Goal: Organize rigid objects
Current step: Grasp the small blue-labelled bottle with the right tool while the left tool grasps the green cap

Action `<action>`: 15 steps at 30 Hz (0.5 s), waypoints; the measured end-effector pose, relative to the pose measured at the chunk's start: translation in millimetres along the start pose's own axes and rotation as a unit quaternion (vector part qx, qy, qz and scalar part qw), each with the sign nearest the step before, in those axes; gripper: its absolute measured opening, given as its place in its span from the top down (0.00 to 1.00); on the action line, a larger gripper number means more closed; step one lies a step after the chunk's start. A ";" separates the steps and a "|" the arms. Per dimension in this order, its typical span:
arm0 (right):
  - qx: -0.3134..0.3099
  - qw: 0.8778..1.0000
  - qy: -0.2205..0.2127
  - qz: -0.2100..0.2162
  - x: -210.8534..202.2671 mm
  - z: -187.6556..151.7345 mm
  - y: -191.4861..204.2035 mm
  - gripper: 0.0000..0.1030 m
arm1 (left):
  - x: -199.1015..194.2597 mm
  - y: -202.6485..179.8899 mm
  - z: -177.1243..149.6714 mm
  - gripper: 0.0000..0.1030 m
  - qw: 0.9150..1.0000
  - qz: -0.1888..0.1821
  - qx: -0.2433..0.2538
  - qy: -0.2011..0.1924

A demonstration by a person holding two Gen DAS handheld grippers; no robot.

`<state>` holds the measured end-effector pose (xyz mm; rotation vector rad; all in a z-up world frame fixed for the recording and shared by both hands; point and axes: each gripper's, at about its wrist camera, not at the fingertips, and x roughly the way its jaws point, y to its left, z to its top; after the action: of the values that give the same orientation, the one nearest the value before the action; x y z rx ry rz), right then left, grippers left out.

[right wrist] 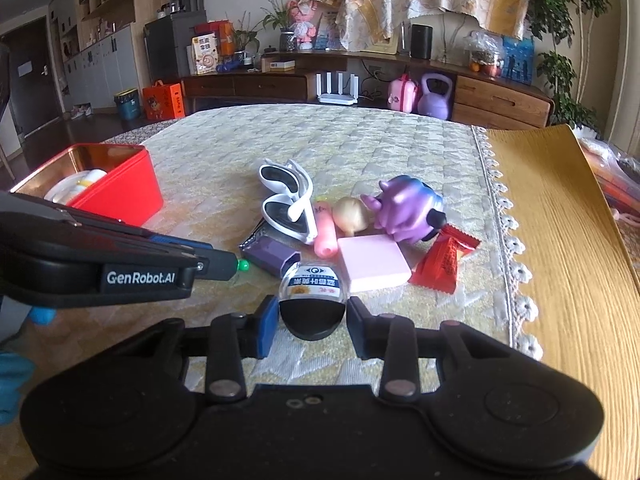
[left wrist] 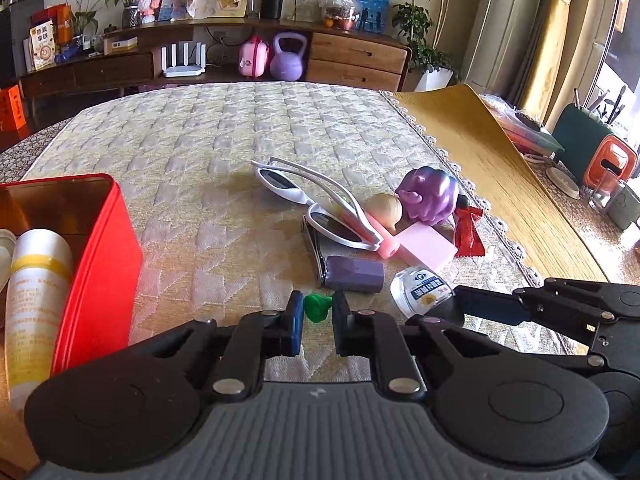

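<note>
**Both grippers close in on small items beside the red tin**

The left gripper [left wrist: 314, 312] has its jaws clamped on a small green peg [left wrist: 317, 307], low over the quilted surface [left wrist: 224, 140]. The right gripper [right wrist: 310, 318] has its jaws apart on either side of the black cap of a small clear bottle [right wrist: 314, 286]; whether the pads touch the cap I cannot tell. To do this well, I would seat the cap squarely between the pads before lifting, since a round cap may slip sideways. The pile just beyond holds white sunglasses [left wrist: 316, 210], a purple toy [left wrist: 430, 196] and a pink block [left wrist: 426, 242]. To the left, well apart from the pile, the open red tin [left wrist: 104, 248] already contains 1 white-and-yellow tube [left wrist: 34, 292]; the peg likely goes there.
</note>
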<state>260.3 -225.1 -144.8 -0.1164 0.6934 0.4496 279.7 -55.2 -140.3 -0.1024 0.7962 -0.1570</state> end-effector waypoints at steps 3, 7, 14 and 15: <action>0.006 1.000 -0.003 0.000 -9.6 -0.5 1.4 0.65 | -7.9 1.9 -0.6 0.86 1.000 -0.004 -0.006 0.000; 0.015 1.000 -0.005 0.000 -24.1 1.1 6.3 0.65 | -21.4 2.4 -1.0 0.86 1.000 -0.009 -0.012 -0.002; 0.019 1.000 -0.007 0.005 -51.0 7.8 21.4 0.65 | -48.1 4.9 -2.3 0.86 1.000 -0.019 -0.024 -0.001; 0.017 1.000 -0.006 0.006 -54.9 8.9 24.6 0.65 | -52.5 5.9 -2.4 0.86 0.999 -0.020 -0.024 -0.001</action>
<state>217.6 -220.6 -101.7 -0.0770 0.6893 0.4487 242.4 -40.2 -106.0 -0.1650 0.7958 -0.1755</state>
